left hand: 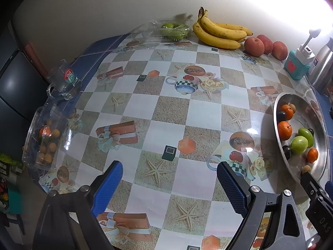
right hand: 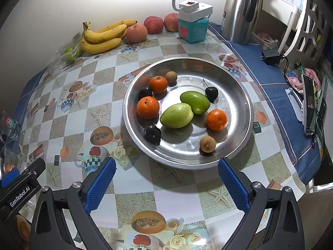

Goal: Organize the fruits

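A steel bowl (right hand: 235,95) holds three oranges (right hand: 148,107), two green fruits (right hand: 177,115), dark plums (right hand: 152,134) and small brown longans (right hand: 207,143). My right gripper (right hand: 166,185) is open and empty, just in front of the bowl. My left gripper (left hand: 169,184) is open and empty above the checked tablecloth; the bowl (left hand: 321,143) lies to its right. Bananas (left hand: 220,31), three apples (left hand: 254,46) and a clear box of green fruits (left hand: 172,30) sit by the far wall. A clear box with longans and an orange (left hand: 44,139) lies at the left edge.
A glass mug (left hand: 64,81) stands at the left edge. A teal box with a white switch (right hand: 194,24), a steel flask (right hand: 239,12), a charger (right hand: 270,56) and a phone (right hand: 309,106) are at the right. The other gripper's body (left hand: 316,200) shows at lower right.
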Tool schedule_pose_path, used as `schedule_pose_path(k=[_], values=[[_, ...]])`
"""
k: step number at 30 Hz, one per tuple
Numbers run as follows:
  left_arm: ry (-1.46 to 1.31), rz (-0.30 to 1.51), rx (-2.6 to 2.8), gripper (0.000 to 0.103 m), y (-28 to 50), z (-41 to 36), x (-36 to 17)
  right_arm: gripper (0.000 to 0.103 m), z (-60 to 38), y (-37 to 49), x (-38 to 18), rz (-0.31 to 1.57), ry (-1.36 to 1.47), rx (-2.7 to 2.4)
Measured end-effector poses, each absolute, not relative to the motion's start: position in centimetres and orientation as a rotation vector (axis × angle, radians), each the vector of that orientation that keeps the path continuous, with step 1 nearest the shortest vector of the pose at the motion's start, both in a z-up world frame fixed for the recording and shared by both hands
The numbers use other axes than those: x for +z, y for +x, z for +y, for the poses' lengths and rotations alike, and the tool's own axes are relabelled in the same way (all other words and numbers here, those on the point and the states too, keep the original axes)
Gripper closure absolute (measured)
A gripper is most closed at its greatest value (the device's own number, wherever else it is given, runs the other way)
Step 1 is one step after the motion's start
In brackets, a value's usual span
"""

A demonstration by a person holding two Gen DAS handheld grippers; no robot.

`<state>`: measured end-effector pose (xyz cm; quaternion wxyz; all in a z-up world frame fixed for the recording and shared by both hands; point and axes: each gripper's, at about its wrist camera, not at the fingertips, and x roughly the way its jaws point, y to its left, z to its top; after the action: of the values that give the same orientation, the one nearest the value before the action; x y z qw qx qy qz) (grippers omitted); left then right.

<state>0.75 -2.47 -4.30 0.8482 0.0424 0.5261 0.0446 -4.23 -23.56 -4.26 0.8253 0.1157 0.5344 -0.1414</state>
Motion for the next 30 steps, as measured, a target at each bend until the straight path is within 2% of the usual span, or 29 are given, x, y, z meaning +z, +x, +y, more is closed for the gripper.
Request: schedule_pose_path(k=[30], values=[[0.093,1.121,0.100,0.009,0.94,-2.34,-4.60,0.004,-23.35,-4.07,-4.77,1.150,0.242,-0.295]])
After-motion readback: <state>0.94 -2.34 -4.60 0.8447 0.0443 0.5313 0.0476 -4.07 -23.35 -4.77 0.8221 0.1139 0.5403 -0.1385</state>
